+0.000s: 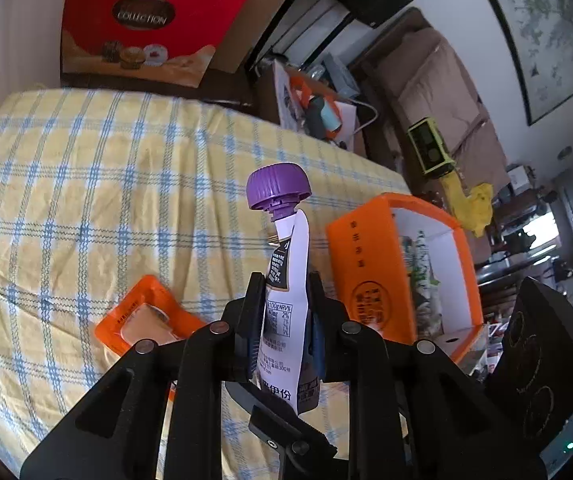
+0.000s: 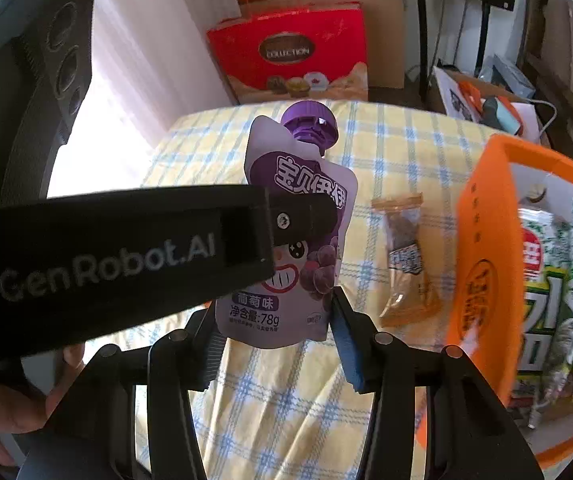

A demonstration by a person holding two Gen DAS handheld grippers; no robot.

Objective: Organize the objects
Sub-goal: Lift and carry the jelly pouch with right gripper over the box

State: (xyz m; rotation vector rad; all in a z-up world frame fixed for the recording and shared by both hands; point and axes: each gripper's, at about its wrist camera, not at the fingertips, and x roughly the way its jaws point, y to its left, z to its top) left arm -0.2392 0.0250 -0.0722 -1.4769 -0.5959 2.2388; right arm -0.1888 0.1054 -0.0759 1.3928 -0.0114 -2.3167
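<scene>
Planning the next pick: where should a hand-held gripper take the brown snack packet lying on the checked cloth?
Grip the brown snack packet across its narrow width at mid-length, coming from above. It lies flat on the checked cloth, long and slim, beside the orange box; fingers likely fit either long edge, though the box side is tighter.

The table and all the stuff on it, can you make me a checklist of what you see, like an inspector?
Surface: table under a yellow and blue checked cloth.
Job's things: purple-capped pouch held upright; orange box with a green snack bag inside; orange packet and brown packet lying on the cloth.
Clutter: red gift box and cardboard beyond the table; open bag of bits.
Grippers: left gripper shut on the pouch; right gripper open around the pouch's bottom.
Cables: white cable by the bag.
Surroundings: sofa, framed picture, yellow-green device.
</scene>
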